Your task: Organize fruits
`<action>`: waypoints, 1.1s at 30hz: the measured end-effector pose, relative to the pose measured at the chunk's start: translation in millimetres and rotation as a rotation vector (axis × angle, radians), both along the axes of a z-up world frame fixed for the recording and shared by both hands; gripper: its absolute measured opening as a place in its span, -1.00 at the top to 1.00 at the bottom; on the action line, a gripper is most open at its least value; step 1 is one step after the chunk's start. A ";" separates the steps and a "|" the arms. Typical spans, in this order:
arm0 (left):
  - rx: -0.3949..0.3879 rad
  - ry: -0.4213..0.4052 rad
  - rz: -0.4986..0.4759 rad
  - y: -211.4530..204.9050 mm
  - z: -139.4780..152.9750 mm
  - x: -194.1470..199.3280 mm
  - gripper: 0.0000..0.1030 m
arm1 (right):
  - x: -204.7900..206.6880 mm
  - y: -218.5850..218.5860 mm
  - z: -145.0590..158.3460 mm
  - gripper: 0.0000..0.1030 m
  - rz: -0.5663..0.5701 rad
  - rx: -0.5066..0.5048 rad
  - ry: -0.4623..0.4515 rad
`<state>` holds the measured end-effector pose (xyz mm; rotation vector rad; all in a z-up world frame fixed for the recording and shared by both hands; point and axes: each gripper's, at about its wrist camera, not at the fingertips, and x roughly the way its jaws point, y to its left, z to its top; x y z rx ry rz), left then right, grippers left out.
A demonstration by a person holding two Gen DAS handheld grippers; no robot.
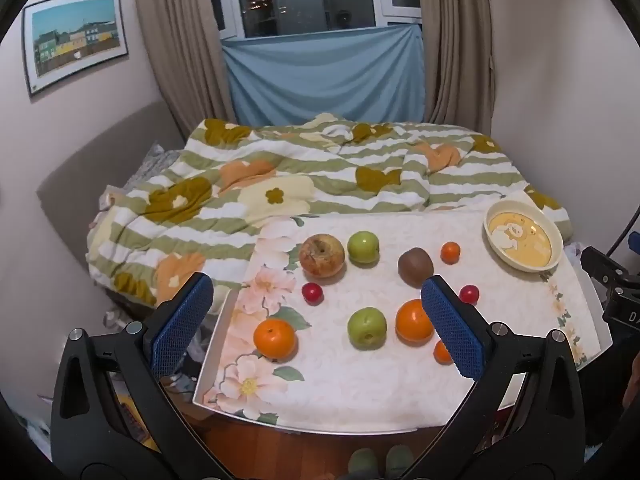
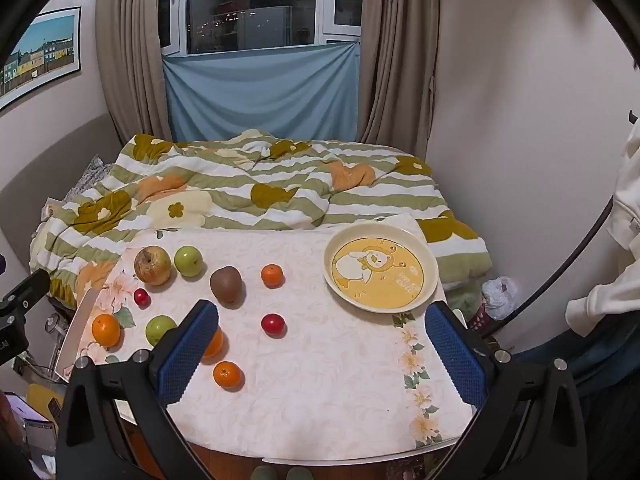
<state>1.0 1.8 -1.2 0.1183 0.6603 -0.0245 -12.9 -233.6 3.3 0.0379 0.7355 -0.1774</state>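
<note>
A: Describe the surface and the room.

B: The worktop (image 2: 320,400) carries a pale cloth printed with flowers along its edges. Directly behind it stands a bed (image 2: 260,184) under a green-and-white striped quilt. Beyond the bed, beige curtains (image 2: 120,60) frame a dark window whose lower part is covered by a blue cloth (image 2: 260,92). A framed picture (image 1: 76,40) hangs on the left wall.

A: Locate the fruits.

B: All lie loose on the worktop. At the far left sit a russet apple (image 1: 322,255) and a green apple (image 1: 363,247), close together. A kiwi (image 1: 415,266) lies right of them, with a small orange (image 1: 450,252) beyond it. A yellow plate (image 2: 380,268) with a cartoon print stands at the far right corner and holds no fruit. The nearer row comprises a red plum (image 1: 312,293), an orange (image 1: 275,339) and a second green apple (image 1: 367,327).

A: State each gripper's condition.

B: The left gripper (image 1: 316,328) stands wide, holding nothing; the second green apple lies in line between its fingers, on the worktop beyond them. The right gripper (image 2: 320,352) also stands wide and empty. A second red plum (image 2: 273,324) lies ahead between its fingers, and the plate sits just beyond its right finger.
</note>
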 end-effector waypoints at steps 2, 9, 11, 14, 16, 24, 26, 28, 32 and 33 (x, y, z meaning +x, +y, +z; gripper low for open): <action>0.010 0.009 -0.007 -3.8 0.0 4.6 -1.00 | 0.3 0.4 0.3 -1.00 -0.001 -0.001 0.000; 0.013 0.007 -0.012 -2.5 0.4 7.7 -1.00 | 3.4 3.1 0.5 -1.00 0.004 -0.008 -0.001; 0.013 0.004 -0.007 -0.7 -0.2 9.1 -1.00 | 2.6 2.4 0.6 -0.99 0.001 -0.002 -0.002; 0.004 0.003 -0.008 2.9 -3.4 11.5 -1.00 | 3.7 3.9 0.5 -1.00 0.000 -0.004 -0.002; 0.000 0.002 -0.009 5.4 -1.5 11.6 -1.00 | 4.5 4.9 0.4 -1.00 0.000 -0.006 -0.002; -0.002 0.001 -0.012 6.6 -2.4 16.8 -1.00 | 6.2 5.9 -0.1 -1.00 -0.001 -0.009 -0.002; -0.002 0.001 -0.012 6.4 -2.2 16.5 -1.00 | 6.8 6.3 -0.3 -1.00 -0.001 -0.012 -0.001; -0.003 0.002 -0.011 6.5 -2.2 16.5 -1.00 | 7.0 6.0 -0.4 -1.00 -0.002 -0.012 -0.001; -0.002 0.003 -0.011 6.4 -2.9 17.5 -1.00 | 7.4 6.3 -0.7 -1.00 -0.001 -0.013 0.000; -0.003 0.002 -0.011 6.7 -3.0 16.9 -1.00 | 7.4 6.2 -0.7 -1.00 0.000 -0.013 0.000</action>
